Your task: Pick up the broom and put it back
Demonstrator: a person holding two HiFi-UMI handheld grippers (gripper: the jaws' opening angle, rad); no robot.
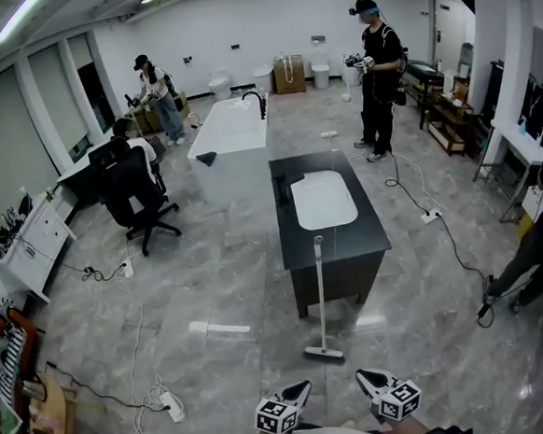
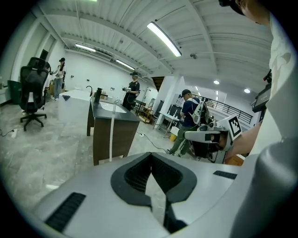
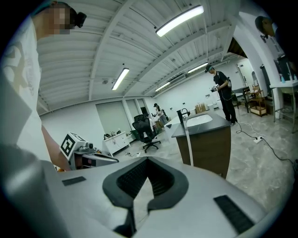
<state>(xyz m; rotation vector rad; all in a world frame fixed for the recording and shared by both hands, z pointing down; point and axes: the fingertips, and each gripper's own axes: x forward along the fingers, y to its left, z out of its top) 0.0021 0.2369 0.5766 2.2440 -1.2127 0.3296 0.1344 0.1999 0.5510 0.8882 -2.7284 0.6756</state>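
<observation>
Grey floor (image 1: 229, 271), one broom (image 1: 321, 296), two closed tongs (image 1: 302, 388) (image 1: 364, 376).

I am the left gripper (image 2: 150, 158); my jaws meet at their tips with nothing between them; ahead, a white broom (image 2: 111, 130) stands upright against a dark sink cabinet (image 2: 125, 135); the right gripper (image 2: 188, 135) hangs to my right; a black office chair (image 2: 31, 88) stands far left.

Head cam is looking steeply down at table (image 1: 371, 232) and broom (image 1: 321, 301) from well back. L gripper (image 1: 302, 387), R gripper (image 1: 362, 376) cams are looking low along own jaws, sharing that table w/ head cam.
</observation>
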